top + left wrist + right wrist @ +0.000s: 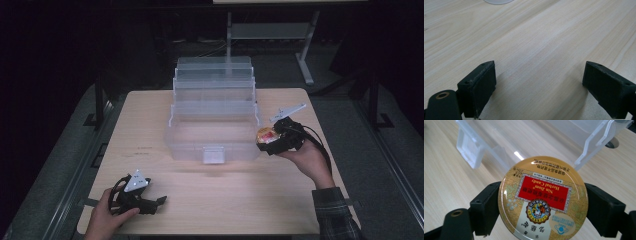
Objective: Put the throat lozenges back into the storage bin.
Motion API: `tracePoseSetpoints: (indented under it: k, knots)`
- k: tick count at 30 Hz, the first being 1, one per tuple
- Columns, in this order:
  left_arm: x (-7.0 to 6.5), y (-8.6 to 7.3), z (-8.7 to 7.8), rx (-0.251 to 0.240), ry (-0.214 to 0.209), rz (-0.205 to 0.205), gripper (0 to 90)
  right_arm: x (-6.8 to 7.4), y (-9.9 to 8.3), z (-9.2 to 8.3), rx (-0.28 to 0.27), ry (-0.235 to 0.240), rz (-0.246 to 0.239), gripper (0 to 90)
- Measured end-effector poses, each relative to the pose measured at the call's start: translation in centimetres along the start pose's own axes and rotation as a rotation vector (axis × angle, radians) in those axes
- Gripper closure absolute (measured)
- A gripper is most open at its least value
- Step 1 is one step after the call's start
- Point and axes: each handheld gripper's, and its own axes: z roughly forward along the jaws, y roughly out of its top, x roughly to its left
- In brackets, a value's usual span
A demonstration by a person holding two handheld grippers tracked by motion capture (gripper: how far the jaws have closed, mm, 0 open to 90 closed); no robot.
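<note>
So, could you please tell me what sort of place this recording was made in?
Probably a lab or recording room rather than a home: a lone pale wooden table on grey carpet, dark surroundings, a metal desk frame behind, and only a clear plastic organizer box set out.

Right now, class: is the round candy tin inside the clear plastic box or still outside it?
Outside. The candy tin is clamped in the right tongs, off the front right corner of the clear plastic box.
</note>
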Motion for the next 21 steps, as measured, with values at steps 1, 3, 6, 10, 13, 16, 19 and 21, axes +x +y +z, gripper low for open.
tracePoseSetpoints:
  k: [1,3,6,10,13,16,19,21]
  knots:
    - [0.0,0.0,0.0,0.0,0.0,0.0,10.8,0.0,0.2,0.1,-0.001,-0.001,0.001,19.6]
    - [0.0,0.0,0.0,0.0,0.0,-0.001,10.8,-0.1,0.5,0.2,-0.002,0.003,-0.003,19.6]
    - [0.0,0.0,0.0,0.0,0.0,-0.002,10.8,-0.2,0.9,0.3,-0.003,0.005,-0.001,19.6]
    - [0.0,0.0,0.0,0.0,-0.001,-0.002,10.8,-0.3,1.5,0.7,-0.007,0.008,0.0,19.6]
    - [0.0,0.0,0.0,0.0,-0.001,-0.002,10.8,-0.3,1.9,0.9,-0.009,0.006,0.001,19.6]
    - [0.0,0.0,0.0,0.0,-0.001,-0.002,10.8,-0.4,2.4,1.3,-0.011,0.007,0.0,19.6]
    - [0.0,0.0,0.0,0.0,-0.001,-0.002,10.8,-0.4,2.7,1.6,-0.008,0.011,-0.004,19.6]
    - [0.0,0.0,0.0,0.0,-0.001,-0.002,10.8,-0.3,3.0,1.9,-0.004,0.01,-0.005,19.6]
